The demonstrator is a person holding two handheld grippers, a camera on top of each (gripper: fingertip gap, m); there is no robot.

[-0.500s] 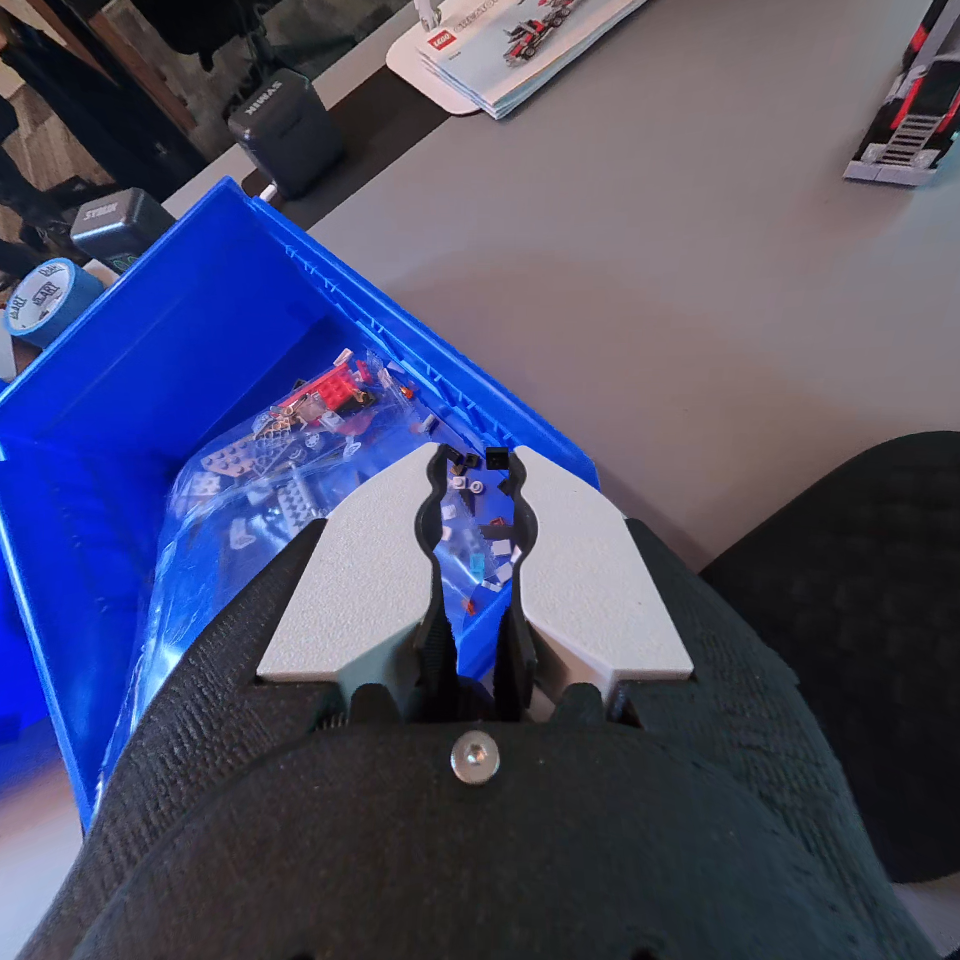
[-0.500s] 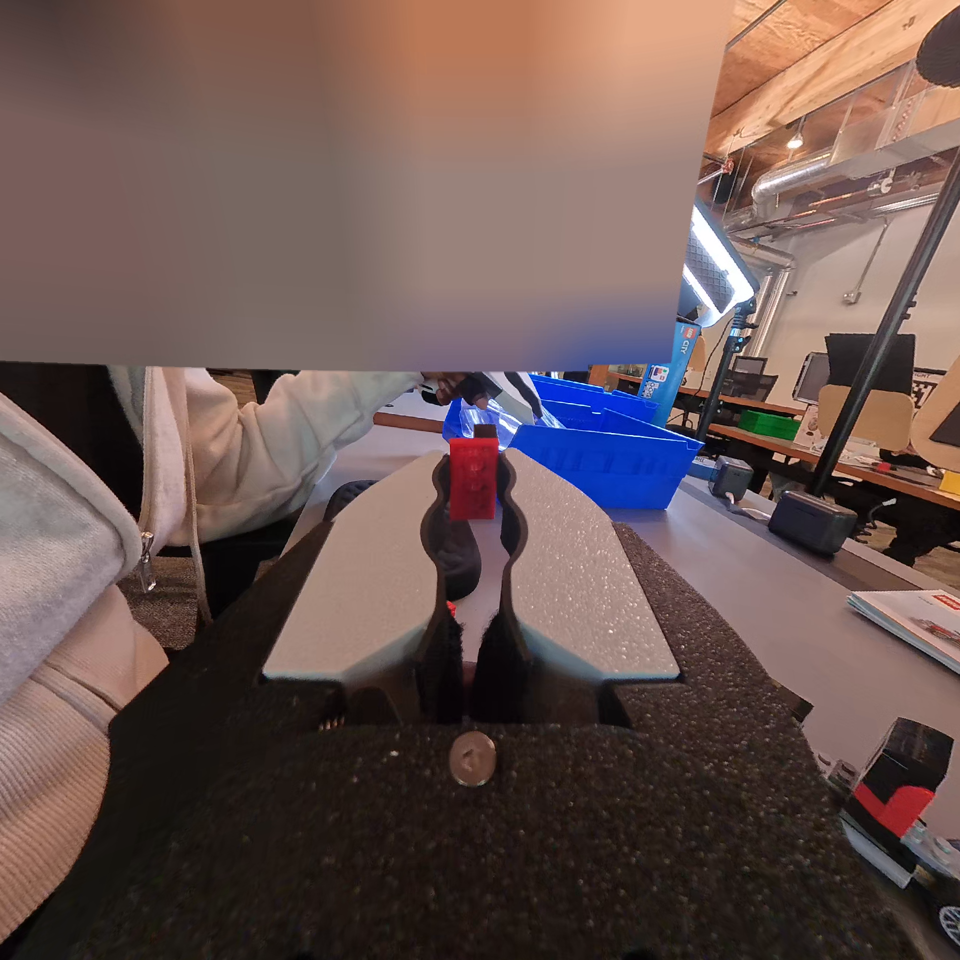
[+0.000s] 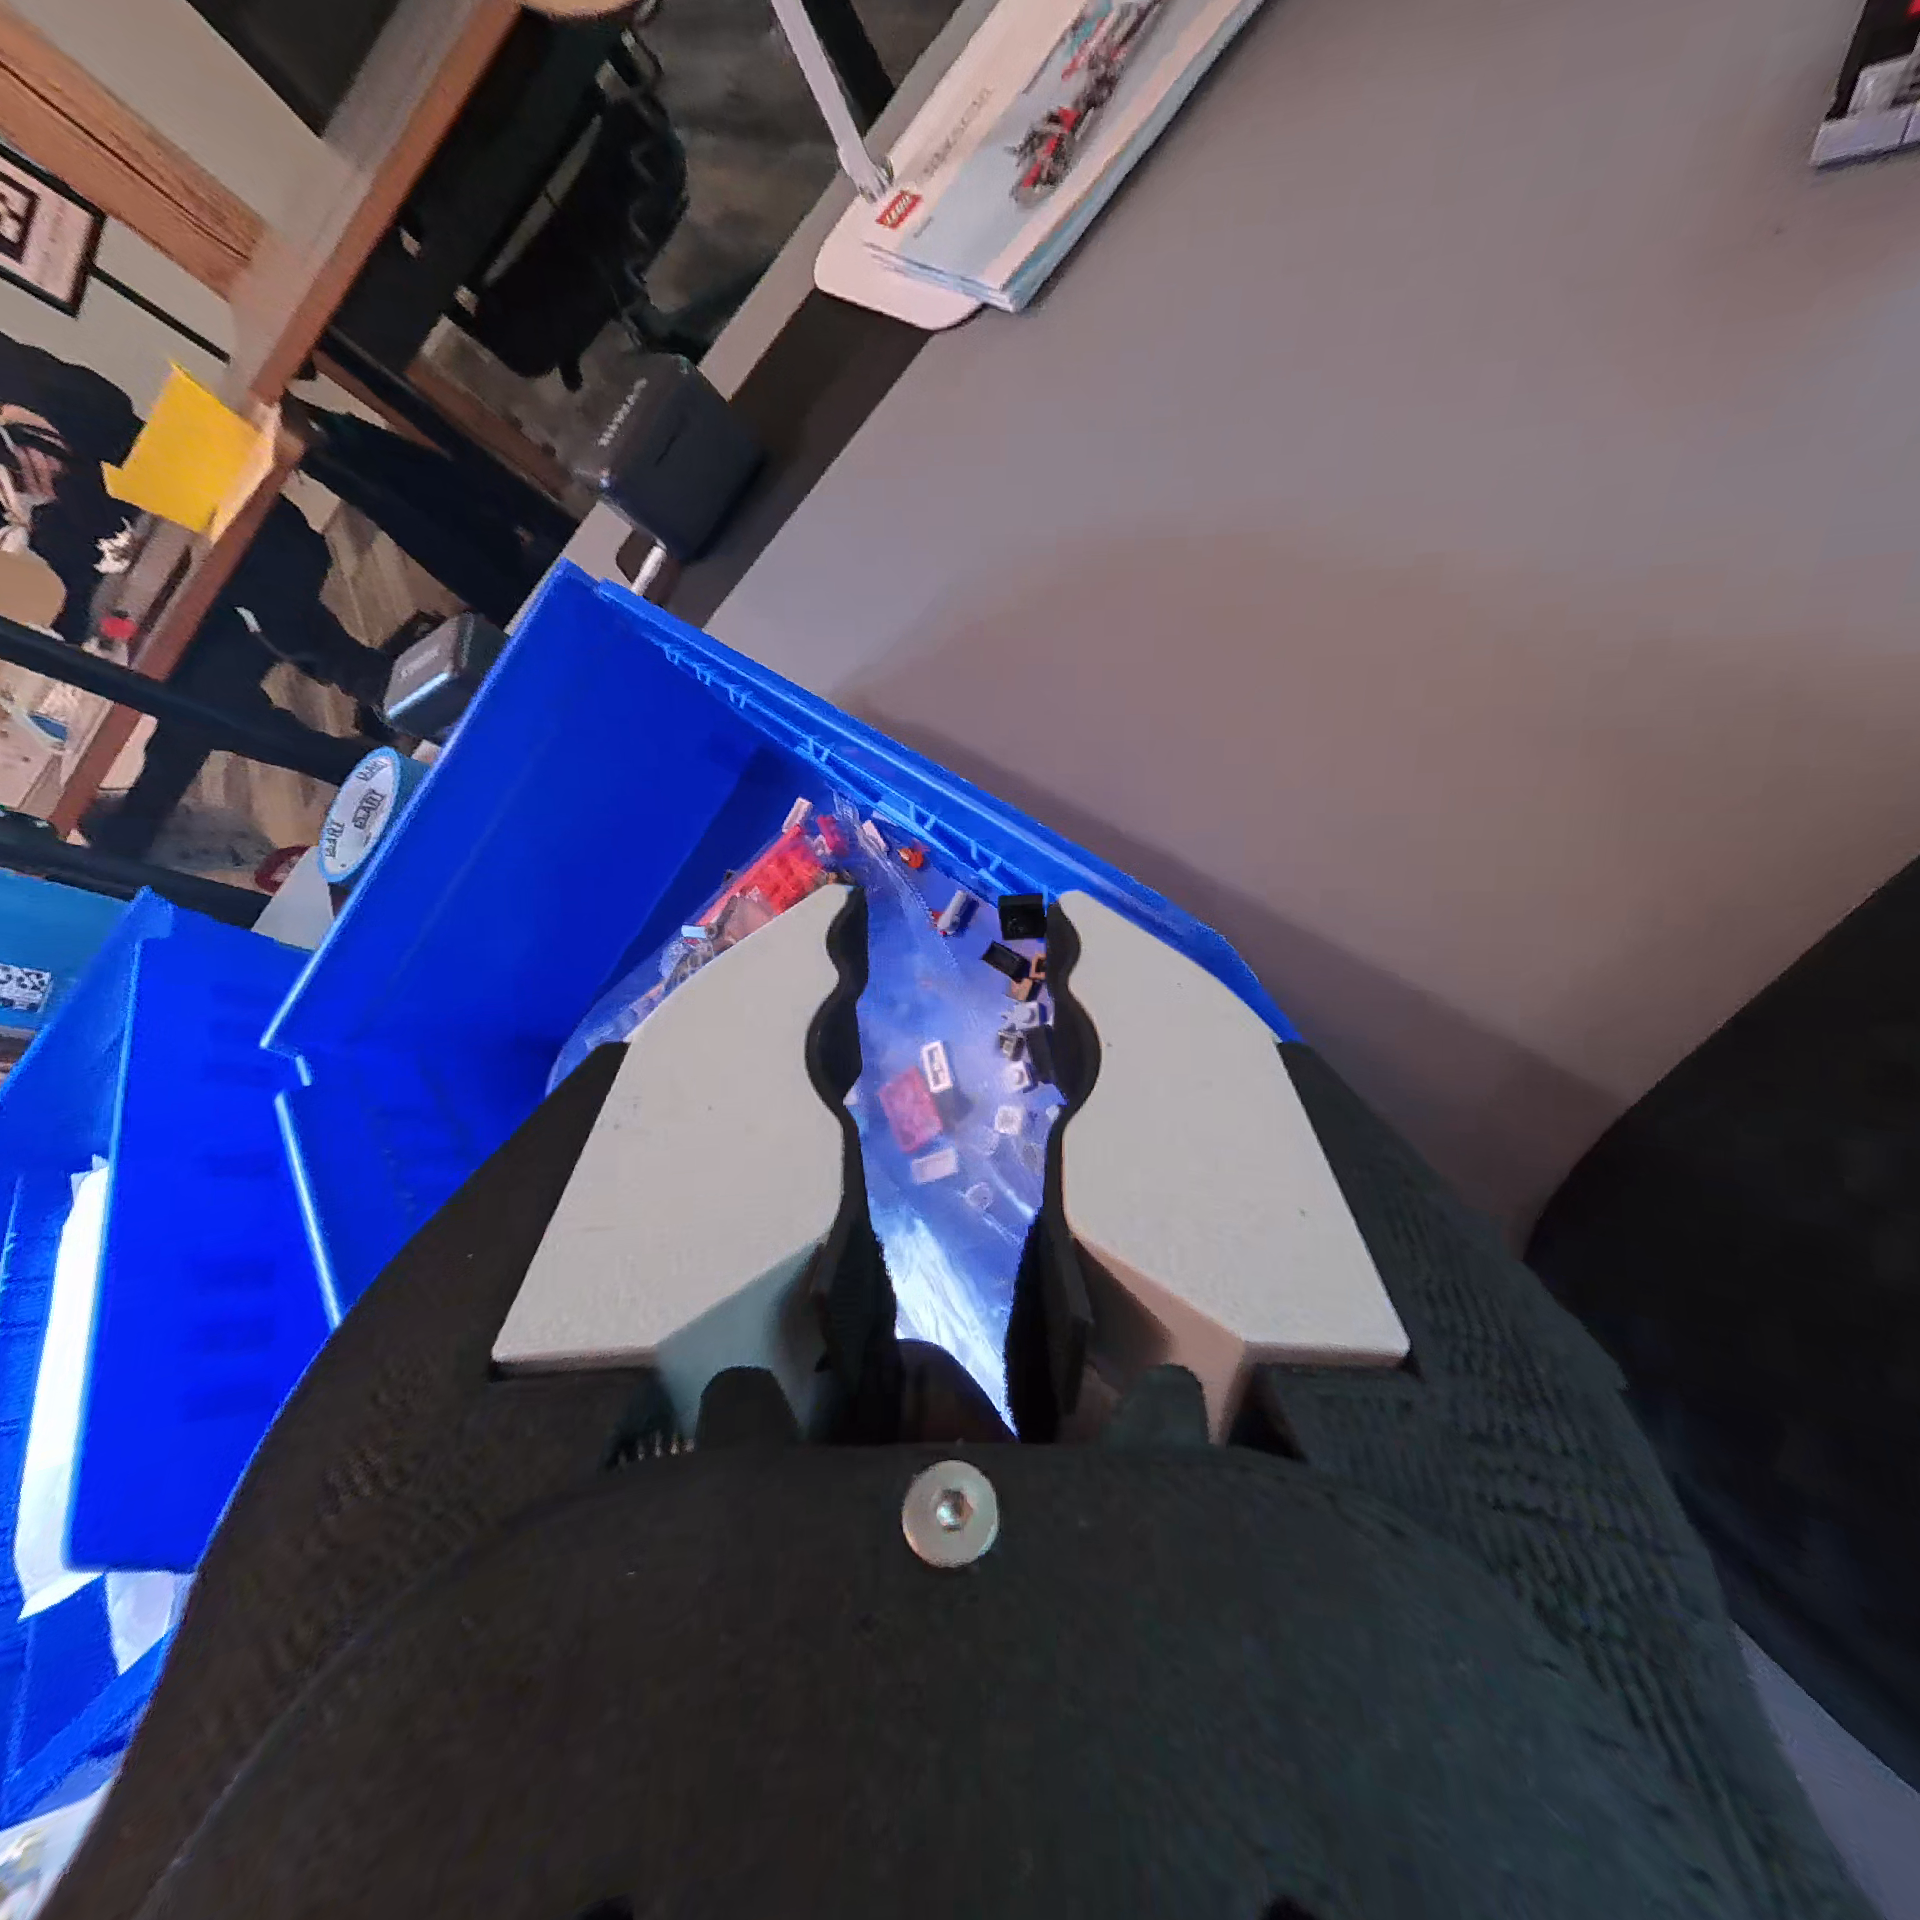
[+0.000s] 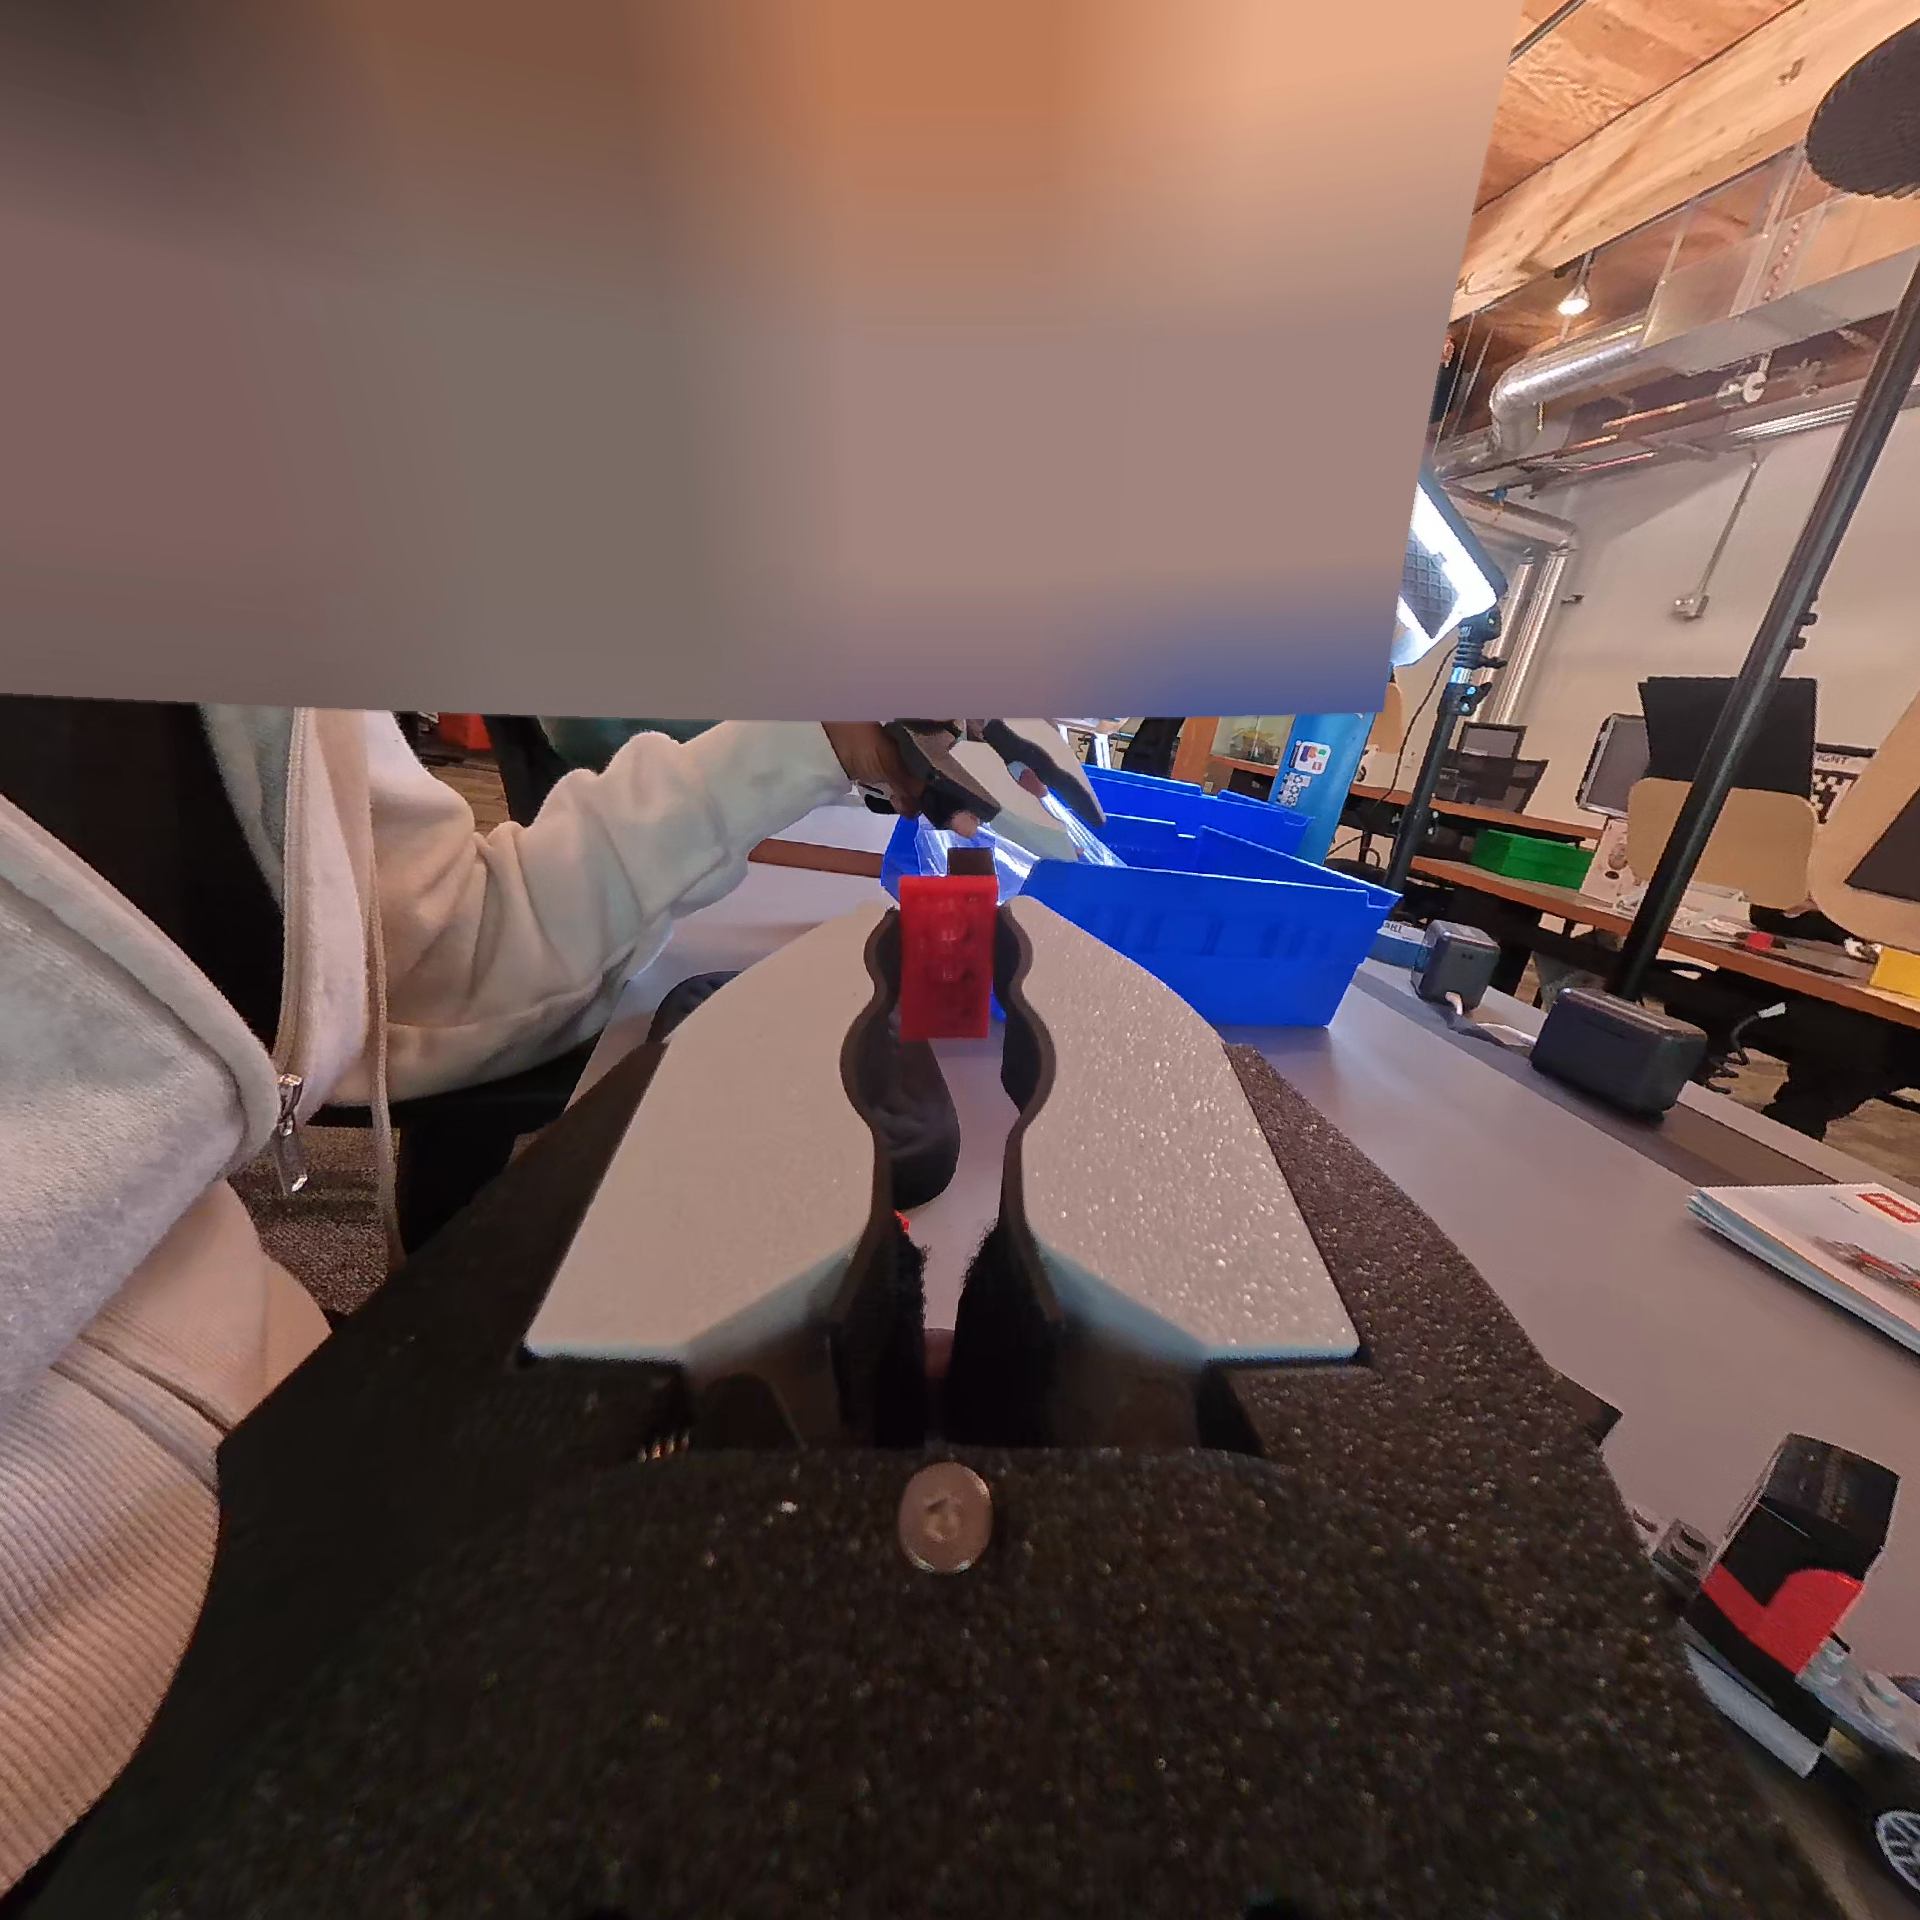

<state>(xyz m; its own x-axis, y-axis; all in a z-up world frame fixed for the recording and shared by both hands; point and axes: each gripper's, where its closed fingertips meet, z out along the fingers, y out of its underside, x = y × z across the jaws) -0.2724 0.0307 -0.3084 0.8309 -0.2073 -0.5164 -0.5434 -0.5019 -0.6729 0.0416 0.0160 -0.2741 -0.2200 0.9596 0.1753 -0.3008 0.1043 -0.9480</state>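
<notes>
My left gripper (image 3: pixel 951 904) is open above a blue bin (image 3: pixel 582 810). A clear plastic bag (image 3: pixel 935 1195) of small red, white and black bricks lies in the bin and shows through the gap between the fingers. A small black piece (image 3: pixel 1021 914) sits by the right fingertip. The right wrist view shows this gripper (image 4: pixel 1023 790) tilted down over the bin (image 4: pixel 1205 935), with clear plastic at its tips. My right gripper (image 4: pixel 945 914) is shut on a red brick (image 4: pixel 943 977) held upright above the grey table, with a dark piece (image 4: pixel 971 862) on top.
An instruction booklet (image 3: pixel 1039 156) lies at the far table edge. A black box (image 3: pixel 665 457) and a blue tape roll (image 3: pixel 364 810) sit behind the bin. A second blue bin (image 3: pixel 156 1195) stands to the left. A brick-built vehicle (image 4: pixel 1787 1590) is at the right. A person's sleeve (image 4: pixel 582 894) reaches in. Across from one pair of fingers to the other is roughly 30 centimeters.
My left fingers have spread wider and the gripper has risen and tilted over the bin; the bag stays below. The right gripper has kept still with the red brick.
</notes>
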